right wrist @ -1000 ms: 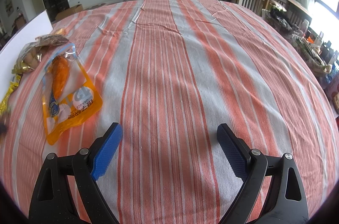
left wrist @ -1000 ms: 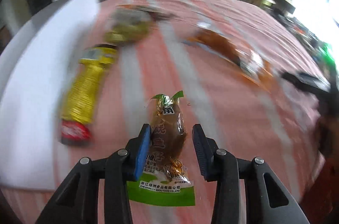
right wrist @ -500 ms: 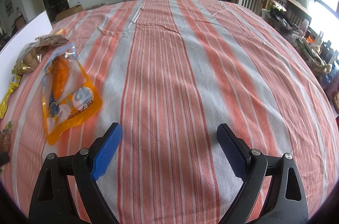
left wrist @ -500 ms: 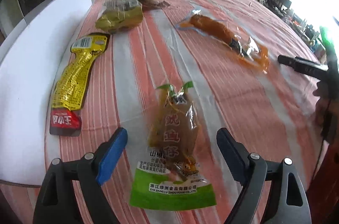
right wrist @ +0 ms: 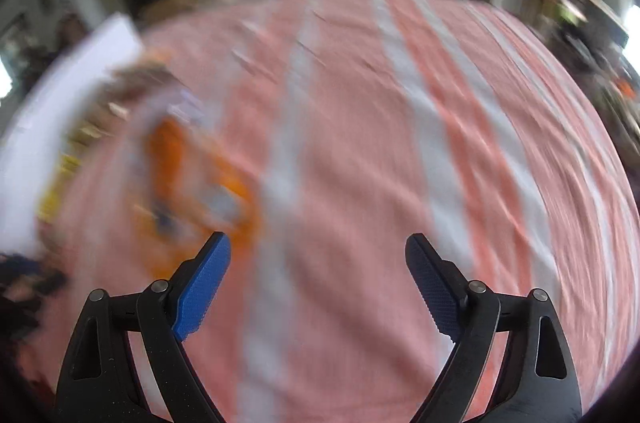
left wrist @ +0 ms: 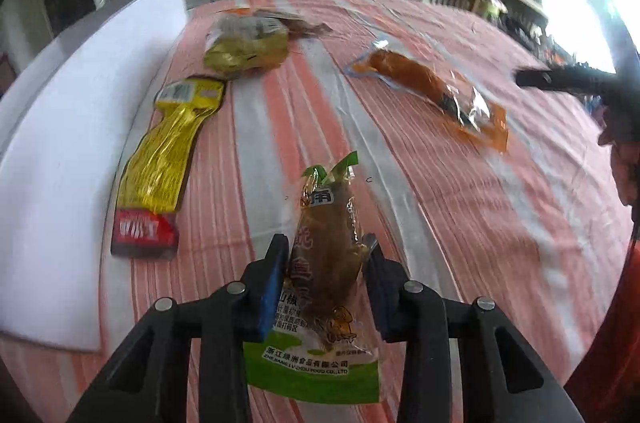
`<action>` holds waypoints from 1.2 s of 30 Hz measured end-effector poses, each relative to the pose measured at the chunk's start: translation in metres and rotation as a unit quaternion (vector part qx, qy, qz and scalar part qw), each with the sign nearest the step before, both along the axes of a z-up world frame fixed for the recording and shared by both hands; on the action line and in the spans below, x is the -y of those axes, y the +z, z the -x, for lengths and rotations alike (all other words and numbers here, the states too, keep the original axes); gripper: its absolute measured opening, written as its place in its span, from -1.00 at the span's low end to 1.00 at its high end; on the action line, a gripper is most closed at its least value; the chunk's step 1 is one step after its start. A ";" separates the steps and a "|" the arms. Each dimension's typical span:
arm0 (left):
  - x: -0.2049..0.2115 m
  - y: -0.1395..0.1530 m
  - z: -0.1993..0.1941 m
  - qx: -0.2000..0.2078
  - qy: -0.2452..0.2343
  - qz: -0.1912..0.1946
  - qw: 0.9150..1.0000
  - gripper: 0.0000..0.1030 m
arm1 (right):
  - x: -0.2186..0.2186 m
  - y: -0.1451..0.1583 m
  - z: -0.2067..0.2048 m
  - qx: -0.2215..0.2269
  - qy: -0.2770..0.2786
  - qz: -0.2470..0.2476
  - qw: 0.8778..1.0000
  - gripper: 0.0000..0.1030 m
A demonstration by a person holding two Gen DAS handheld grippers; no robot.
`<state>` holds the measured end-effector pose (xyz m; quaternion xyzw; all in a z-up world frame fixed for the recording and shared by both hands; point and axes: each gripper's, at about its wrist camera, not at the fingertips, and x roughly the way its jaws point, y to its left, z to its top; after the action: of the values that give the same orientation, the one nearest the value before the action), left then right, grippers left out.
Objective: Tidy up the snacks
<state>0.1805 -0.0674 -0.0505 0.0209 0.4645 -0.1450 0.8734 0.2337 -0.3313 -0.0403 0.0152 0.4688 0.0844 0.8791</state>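
My left gripper (left wrist: 325, 255) is shut on a brown snack packet with a green base (left wrist: 326, 263), holding it by its middle over the striped cloth. On the cloth lie a yellow foil packet (left wrist: 164, 159) at the left, an olive-green bag (left wrist: 246, 47) further back, and an orange sausage packet (left wrist: 432, 91) at the right. My right gripper (right wrist: 318, 255) is open and empty; the blurred orange packet (right wrist: 192, 179) lies just ahead of its left finger. The right gripper's tip also shows in the left wrist view (left wrist: 560, 79).
A white board (left wrist: 60, 127) lies along the table's left side. The table carries an orange-and-white striped cloth (left wrist: 460, 223). Chairs, a sofa and a TV cabinet stand beyond the far edge.
My left gripper was open around the brown packet half a second ago and has shut on it again. My right gripper has swung left toward the orange packet; its view is now blurred.
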 end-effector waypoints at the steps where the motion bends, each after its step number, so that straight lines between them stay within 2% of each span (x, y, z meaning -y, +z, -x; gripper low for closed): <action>1: -0.003 0.000 0.001 0.000 0.007 0.012 1.000 -0.29 | -0.014 0.008 -0.006 0.005 0.023 0.000 1.000 0.78; 3: -0.013 0.001 0.003 -0.003 0.019 0.038 0.999 -0.30 | -0.057 0.012 -0.028 -0.019 0.086 0.008 0.996 0.78; 5: -0.022 0.003 0.007 -0.009 0.023 0.053 0.998 -0.31 | -0.093 -0.002 -0.051 -0.062 0.126 0.033 0.990 0.78; 7: -0.035 0.006 0.014 -0.013 0.031 0.069 0.997 -0.31 | -0.127 -0.027 -0.072 -0.103 0.156 0.095 0.978 0.77; 8: -0.040 0.007 0.017 -0.013 0.033 0.077 0.996 -0.31 | -0.135 -0.037 -0.079 -0.121 0.158 0.116 0.973 0.74; 9: -0.045 0.007 0.020 -0.013 0.035 0.083 0.996 -0.31 | -0.137 -0.043 -0.081 -0.132 0.156 0.117 0.972 0.74; 10: -0.048 0.008 0.022 -0.013 0.036 0.088 0.995 -0.31 | -0.132 -0.040 -0.084 -0.128 0.138 0.097 0.977 0.43; 11: -0.052 0.009 0.024 -0.013 0.038 0.096 0.995 -0.31 | -0.125 -0.034 -0.085 -0.124 0.120 0.085 0.981 -0.01; 12: -0.055 0.010 0.025 -0.014 0.040 0.107 0.993 -0.32 | -0.118 -0.028 -0.083 -0.121 0.109 0.065 0.984 -0.30; 13: -0.056 0.010 0.025 -0.014 0.040 0.117 0.992 -0.32 | -0.105 -0.020 -0.081 -0.127 0.095 0.030 0.987 -0.36; 17: -0.048 0.014 0.024 -0.014 0.028 0.141 0.989 -0.32 | -0.068 -0.012 -0.060 -0.136 0.068 -0.021 0.988 -0.37; 19: -0.045 0.019 0.025 -0.014 0.021 0.153 0.988 -0.32 | -0.048 -0.008 -0.046 -0.131 0.053 -0.084 0.986 -0.37; 20: -0.043 0.023 0.026 -0.013 0.018 0.159 0.987 -0.32 | -0.035 -0.003 -0.037 -0.122 0.044 -0.132 0.983 -0.37; 22: -0.043 0.031 0.025 -0.008 0.014 0.174 0.985 -0.32 | -0.023 0.004 -0.028 -0.111 0.031 -0.193 0.974 -0.37; 25: -0.052 0.045 0.024 -0.003 0.019 0.209 0.978 -0.32 | -0.011 0.019 -0.016 -0.100 0.021 -0.298 0.949 -0.37; 28: -0.069 0.061 0.023 0.007 0.031 0.244 0.969 -0.32 | -0.021 0.032 -0.012 -0.093 0.032 -0.364 0.926 -0.39; 30: -0.087 0.073 0.023 0.018 0.041 0.267 0.963 -0.32 | -0.037 0.045 -0.010 -0.088 0.050 -0.418 0.903 -0.50; 31: -0.097 0.080 0.023 0.024 0.047 0.277 0.959 -0.32 | -0.044 0.050 -0.009 -0.087 0.059 -0.441 0.892 -0.68; 32: -0.116 0.091 0.022 0.038 0.062 0.291 0.954 -0.32 | -0.059 0.060 -0.010 -0.084 0.072 -0.476 0.872 -0.83; 34: -0.143 0.106 0.019 0.057 0.081 0.300 0.949 -0.32 | -0.091 0.079 -0.012 -0.082 0.101 -0.518 0.846 -0.83; 36: -0.176 0.123 0.016 0.085 0.115 0.285 0.948 -0.32 | -0.128 0.095 -0.018 -0.084 0.130 -0.542 0.826 -0.83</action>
<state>0.1649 0.1086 0.0722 -0.2698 0.3276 -0.1679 0.8898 0.2519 -0.2034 0.0547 0.4354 0.4176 0.4370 0.6672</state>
